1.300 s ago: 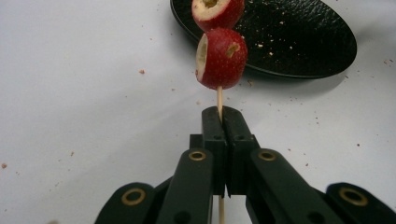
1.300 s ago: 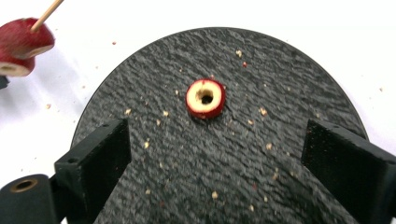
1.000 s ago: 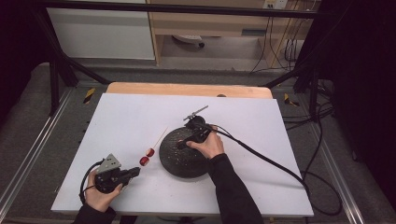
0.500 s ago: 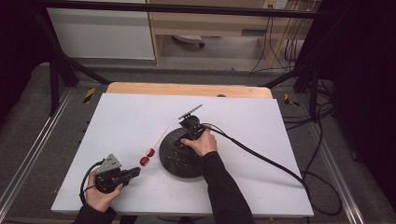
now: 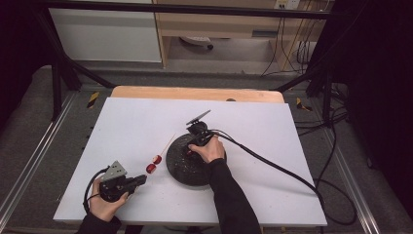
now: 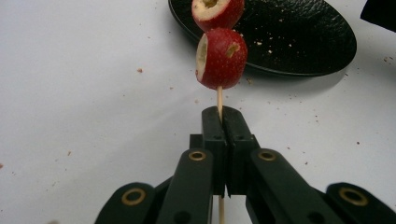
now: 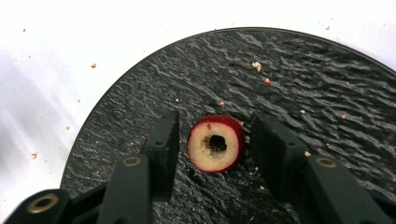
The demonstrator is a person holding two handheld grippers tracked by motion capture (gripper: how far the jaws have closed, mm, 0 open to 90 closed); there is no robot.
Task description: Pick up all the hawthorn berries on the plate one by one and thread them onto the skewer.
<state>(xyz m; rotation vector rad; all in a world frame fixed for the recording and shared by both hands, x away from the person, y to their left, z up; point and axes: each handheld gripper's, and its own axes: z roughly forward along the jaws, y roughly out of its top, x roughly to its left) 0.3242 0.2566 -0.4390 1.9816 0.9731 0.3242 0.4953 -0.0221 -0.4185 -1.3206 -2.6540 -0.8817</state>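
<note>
In the right gripper view, the right gripper's (image 7: 215, 144) jaws stood on either side of a cored red fruit (image 7: 215, 143) on the black plate (image 7: 327, 93). The jaws had just been closing, yet a narrow gap still showed on each side of the fruit, so the pads did not press it. The fruit lay with its cut, hollow face toward the camera, well inside the plate's rim, with bare plate and a few crumbs around it.

The left gripper's (image 6: 220, 123) jaws were clenched on a thin wooden skewer (image 6: 219, 95). Two red fruits were threaded on it just beyond the jaws, the nearer fruit (image 6: 221, 58) over the white surface (image 6: 84, 93), the farther one (image 6: 217, 10) over the plate's near rim.

In the high view, the left gripper (image 5: 139, 180) sat near the surface's front left, the skewer (image 5: 166, 145) slanting away from it beside the plate (image 5: 180, 168). The right gripper (image 5: 191, 148) reached over the plate at mid-surface. Wide bare surface (image 5: 136, 122) lay behind and to both sides of the plate, and the far wooden edge (image 5: 195, 92) was well apart from it.
</note>
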